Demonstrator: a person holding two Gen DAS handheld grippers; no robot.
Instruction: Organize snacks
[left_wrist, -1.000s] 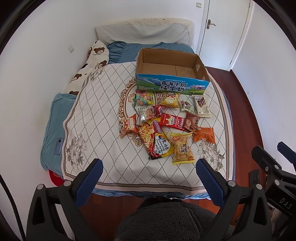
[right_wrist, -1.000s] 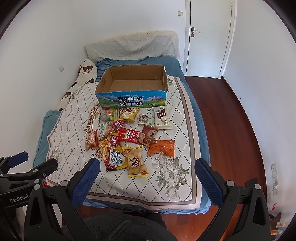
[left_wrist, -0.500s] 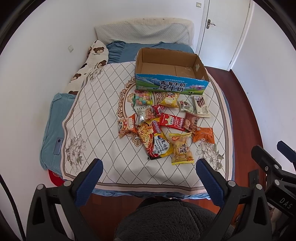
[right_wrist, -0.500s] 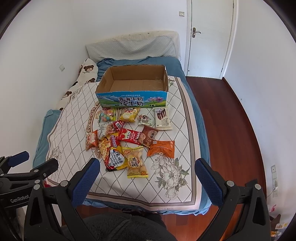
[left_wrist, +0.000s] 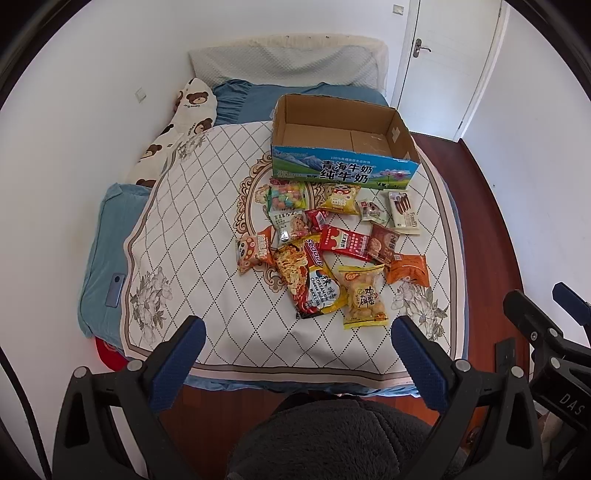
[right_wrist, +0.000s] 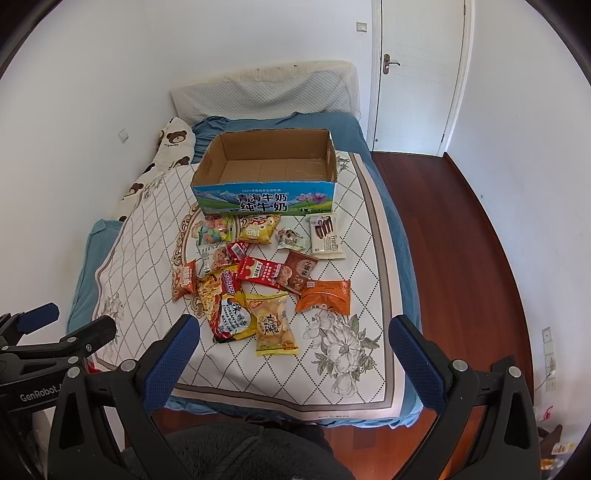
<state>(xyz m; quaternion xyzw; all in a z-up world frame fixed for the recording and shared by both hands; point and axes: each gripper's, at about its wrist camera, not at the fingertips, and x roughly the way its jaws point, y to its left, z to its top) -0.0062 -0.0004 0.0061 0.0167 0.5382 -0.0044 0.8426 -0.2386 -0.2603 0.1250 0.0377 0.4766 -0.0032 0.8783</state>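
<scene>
Cardboard, brown inside and printed blue with mountains and flowers outside, forms the open-topped box (left_wrist: 343, 147) standing on the diamond-quilted white bedspread (left_wrist: 207, 221) toward the head of the bed; its floor is bare as far as the near wall lets one see. Just in front of it lies the loose pile of snack packets (left_wrist: 328, 251), many overlapping so that edges and labels are partly covered. The yellow bag of round puffs (left_wrist: 364, 297) sits nearest the foot of the bed, touching the long red-and-yellow noodle packet (left_wrist: 312, 280) beside it, whose left part runs under neighbouring wrappers. An orange flat packet (left_wrist: 408, 271) lies at the right of the pile, and a white packet picturing chocolate sticks (left_wrist: 402, 214) rests near the box's right corner. Small print on most wrappers is too fine to read.

Both tools hover over the foot of the bed, well apart from the snacks. The left gripper (left_wrist: 295, 354) has its blue-padded fingers (left_wrist: 177, 363) spread wide with nothing between them; the right gripper (right_wrist: 293, 352) is likewise wide and empty. Each one shows only partly at the edge of the other's view. A dark fuzzy garment (left_wrist: 332, 439) fills the bottom of both views, hiding the floor below. The bear-print pillow (left_wrist: 184, 122) is cut off by the bedspread.
</scene>
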